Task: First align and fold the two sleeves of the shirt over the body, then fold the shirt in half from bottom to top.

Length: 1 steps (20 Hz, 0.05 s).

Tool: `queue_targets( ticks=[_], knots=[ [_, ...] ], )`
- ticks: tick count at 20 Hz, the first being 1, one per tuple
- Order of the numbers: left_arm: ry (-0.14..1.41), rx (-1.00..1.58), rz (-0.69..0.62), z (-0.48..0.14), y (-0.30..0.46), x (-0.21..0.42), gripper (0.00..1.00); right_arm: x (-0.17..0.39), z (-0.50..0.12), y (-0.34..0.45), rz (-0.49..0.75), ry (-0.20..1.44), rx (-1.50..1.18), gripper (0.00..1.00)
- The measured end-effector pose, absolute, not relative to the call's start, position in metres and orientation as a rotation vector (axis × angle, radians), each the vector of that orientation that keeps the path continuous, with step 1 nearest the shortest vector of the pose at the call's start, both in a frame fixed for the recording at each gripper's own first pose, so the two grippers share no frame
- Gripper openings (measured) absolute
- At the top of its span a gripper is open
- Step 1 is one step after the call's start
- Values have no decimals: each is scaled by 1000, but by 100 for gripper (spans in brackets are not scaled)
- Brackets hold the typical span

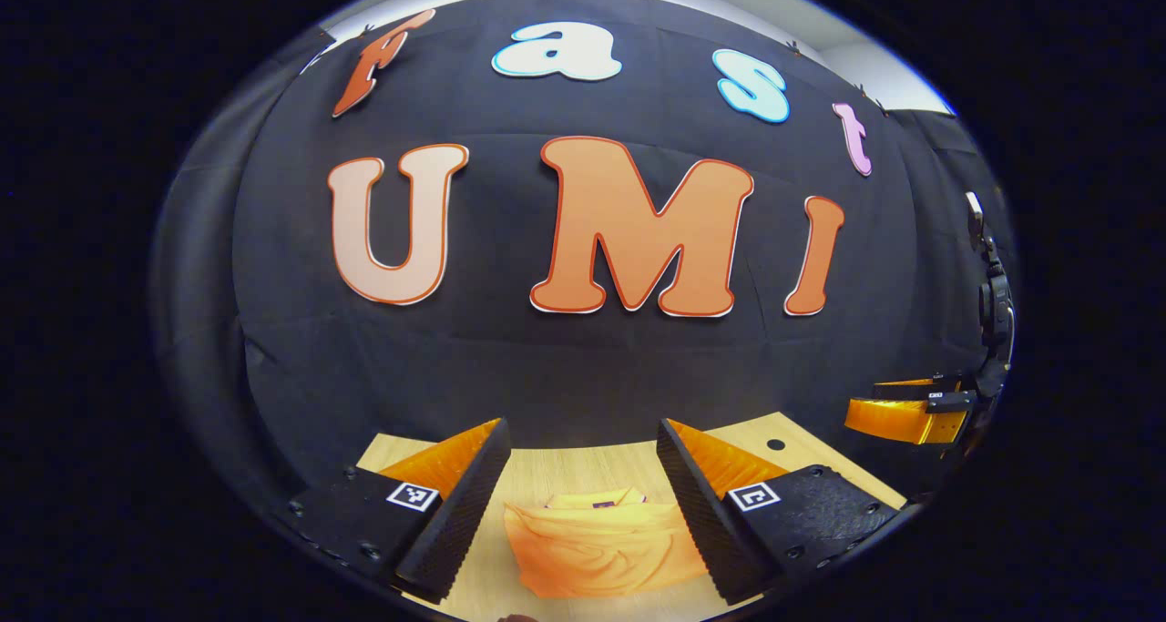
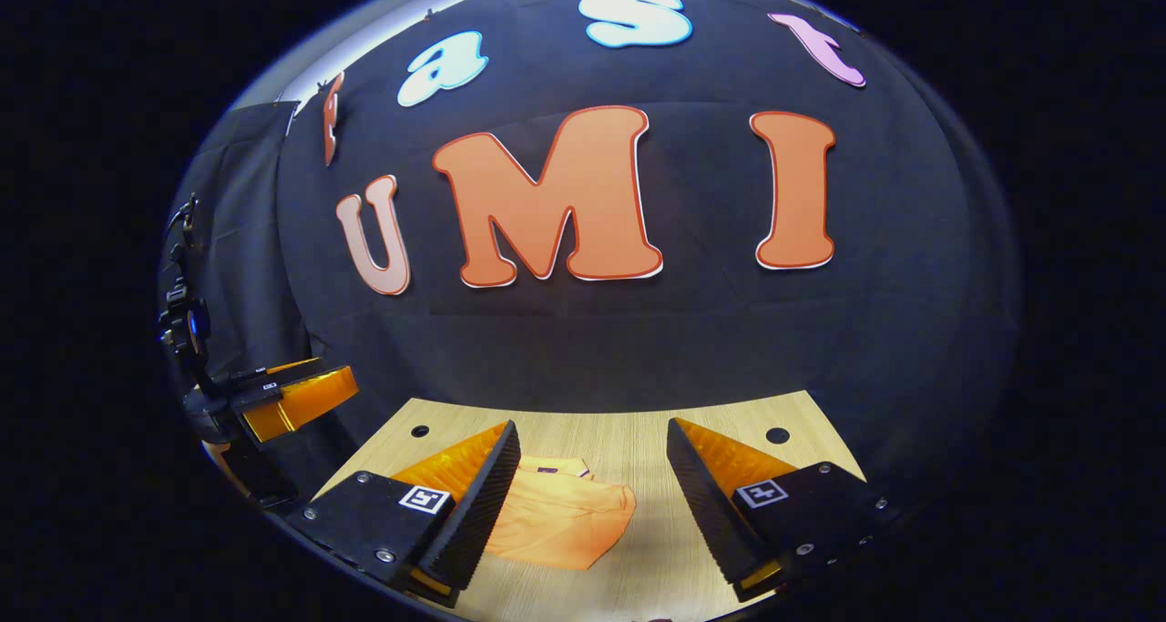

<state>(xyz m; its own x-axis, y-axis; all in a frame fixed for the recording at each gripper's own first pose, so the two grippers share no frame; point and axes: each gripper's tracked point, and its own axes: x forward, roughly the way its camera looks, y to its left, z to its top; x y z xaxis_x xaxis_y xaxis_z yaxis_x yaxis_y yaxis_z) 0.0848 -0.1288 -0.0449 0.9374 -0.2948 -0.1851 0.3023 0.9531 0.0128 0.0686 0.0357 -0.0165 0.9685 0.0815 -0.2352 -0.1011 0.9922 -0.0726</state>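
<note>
An orange shirt (image 1: 597, 545) lies folded into a compact bundle on the wooden table (image 1: 583, 467), its collar toward the far wall. My left gripper (image 1: 583, 513) hangs open above it, the shirt showing between the fingers, none touching it. In the right gripper view the shirt (image 2: 560, 517) lies below and left of centre. My right gripper (image 2: 588, 504) is open too, raised above the table with nothing held. The right gripper (image 1: 902, 412) shows at the far right of the left gripper view; the left gripper (image 2: 291, 394) shows at the far left of the right gripper view.
The black cloth wall stands close behind the table's far edge. Small round holes (image 2: 777, 435) mark the tabletop near its back corners. Bare wood (image 2: 656, 549) lies to the right of the shirt.
</note>
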Motion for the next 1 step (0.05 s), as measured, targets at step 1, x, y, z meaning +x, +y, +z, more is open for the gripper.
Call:
queue_targets(
  ticks=[1],
  knots=[
    [170,40,-284,-47,-125,80,99,65,-18,34,92,223,-97,99]
  ],
)
